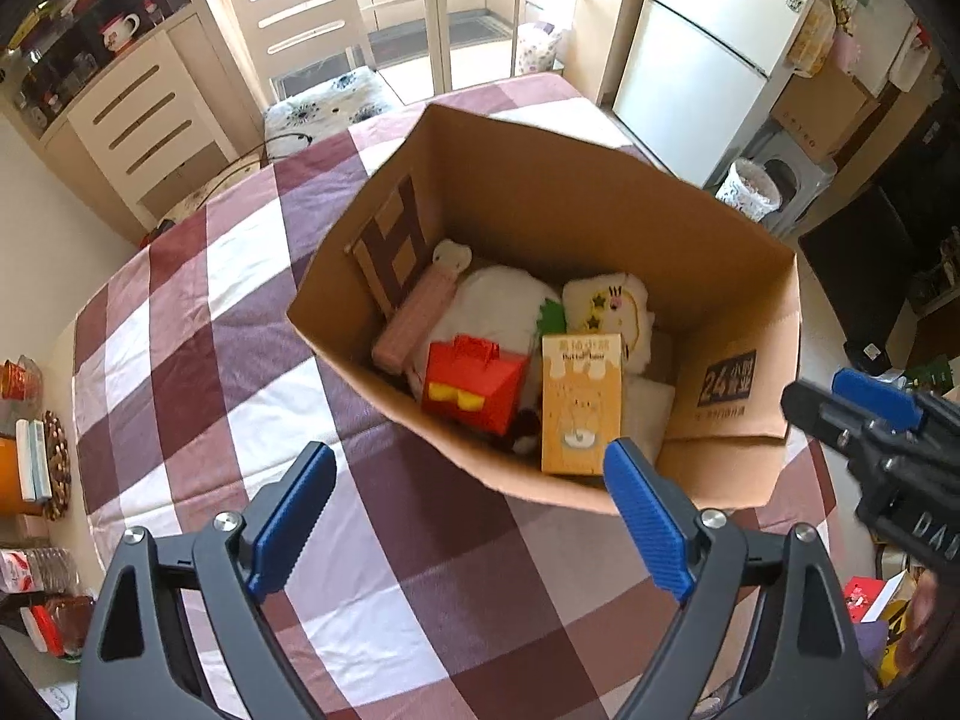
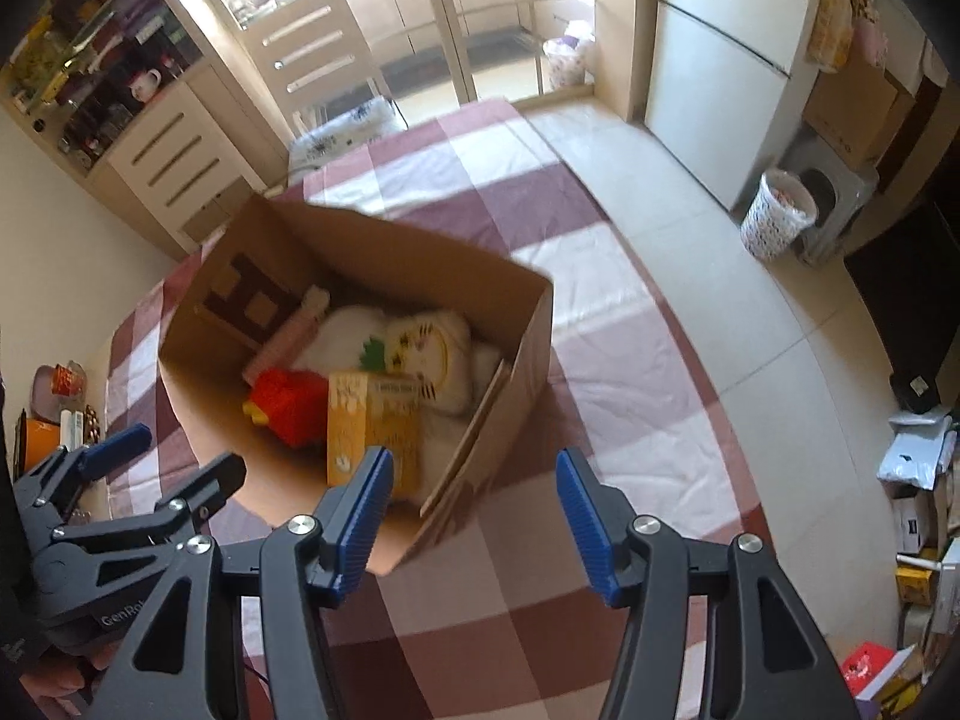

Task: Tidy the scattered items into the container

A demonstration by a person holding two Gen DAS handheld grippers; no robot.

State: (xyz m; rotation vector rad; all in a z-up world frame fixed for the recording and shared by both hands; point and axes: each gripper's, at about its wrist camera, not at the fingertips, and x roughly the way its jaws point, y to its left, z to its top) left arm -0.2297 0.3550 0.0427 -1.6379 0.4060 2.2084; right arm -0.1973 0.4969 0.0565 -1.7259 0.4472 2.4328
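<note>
The cardboard box [image 1: 600, 192] stands open on the checked tablecloth [image 1: 198, 324], toward the table's far right part, and it already holds what looks like the whole lot: a red toy case [image 1: 474, 387] with yellow marks, an orange carton [image 1: 579, 405] standing on end against the near wall, a pink bar-shaped box [image 1: 411, 318], a white plush [image 1: 504, 306] with a green patch, and a small cream cushion [image 1: 612, 312] with a cartoon face. A brown-and-tan patterned board [image 1: 393, 246] leans against the box's left inner wall. The cloth around the box shows no loose item in either wrist view, so the tidying seems to be at or near its end, with the last drop likely made. The left gripper [image 1: 471, 510] hangs above the box's near edge, its blue pads wide apart with nothing between them. The right gripper [image 2: 474, 516] hovers just beside the box's near right corner, jaws also parted and empty, though less widely. The next move, as I judge it, calls for a look over the table for stragglers; clutter at the table's left edge [image 1: 36, 456] may not belong to the task.
</note>
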